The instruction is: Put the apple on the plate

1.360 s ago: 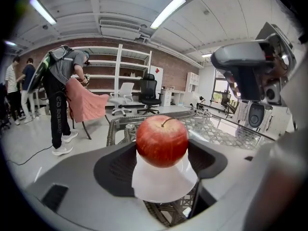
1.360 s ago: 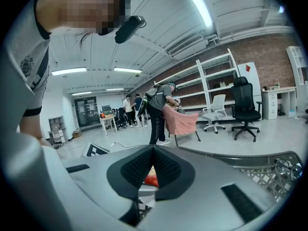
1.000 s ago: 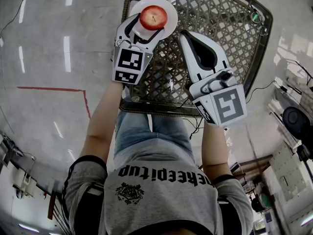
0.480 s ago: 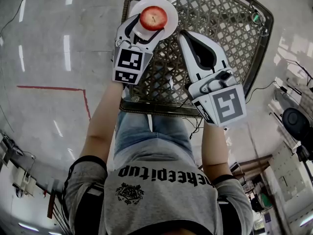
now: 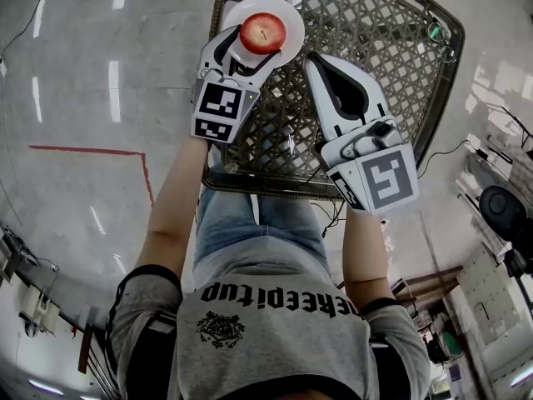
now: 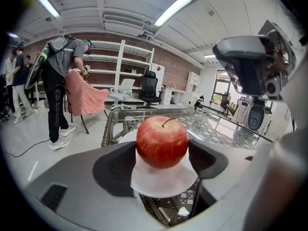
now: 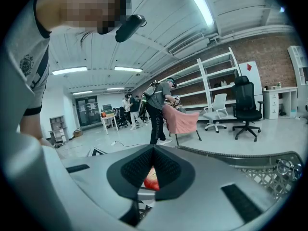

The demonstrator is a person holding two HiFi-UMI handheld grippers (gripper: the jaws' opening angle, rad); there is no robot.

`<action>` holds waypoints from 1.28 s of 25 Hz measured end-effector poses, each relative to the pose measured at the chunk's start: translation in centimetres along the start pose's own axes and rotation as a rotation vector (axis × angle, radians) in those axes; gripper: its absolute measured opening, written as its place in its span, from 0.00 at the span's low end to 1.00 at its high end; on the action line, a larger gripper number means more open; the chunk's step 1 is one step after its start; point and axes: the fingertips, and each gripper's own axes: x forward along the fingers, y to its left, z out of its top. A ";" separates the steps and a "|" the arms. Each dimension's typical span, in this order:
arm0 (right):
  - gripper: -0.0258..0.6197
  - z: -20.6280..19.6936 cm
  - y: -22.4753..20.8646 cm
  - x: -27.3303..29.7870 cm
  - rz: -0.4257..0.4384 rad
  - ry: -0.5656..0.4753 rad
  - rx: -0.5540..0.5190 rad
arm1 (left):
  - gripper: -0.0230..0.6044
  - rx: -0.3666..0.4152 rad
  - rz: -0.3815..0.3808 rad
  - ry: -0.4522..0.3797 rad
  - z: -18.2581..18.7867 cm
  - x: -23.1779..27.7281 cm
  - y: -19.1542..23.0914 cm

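Left gripper view showed the left claw [image 6: 162, 150] pinching the apple [image 6: 162, 141] already resting on the plate [image 6: 163, 183] at the surface's [image 5: 375, 32] 11 o'clock edge, probably awaiting release, while the right claw [image 7: 154, 150] sat pressed together, idle.

Glossy apple [image 5: 262, 32], woven wicker table [image 5: 383, 48]

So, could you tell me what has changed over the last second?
Nothing has visibly changed. The left tool keeps its jaws against the apple, which sits on the plate; the right tool stays shut and empty beside it.
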 end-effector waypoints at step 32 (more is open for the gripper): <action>0.04 3.3 6.1 -2.4 -0.007 -0.054 -0.043 | 0.09 0.043 0.007 -0.161 6.8 -10.1 -1.0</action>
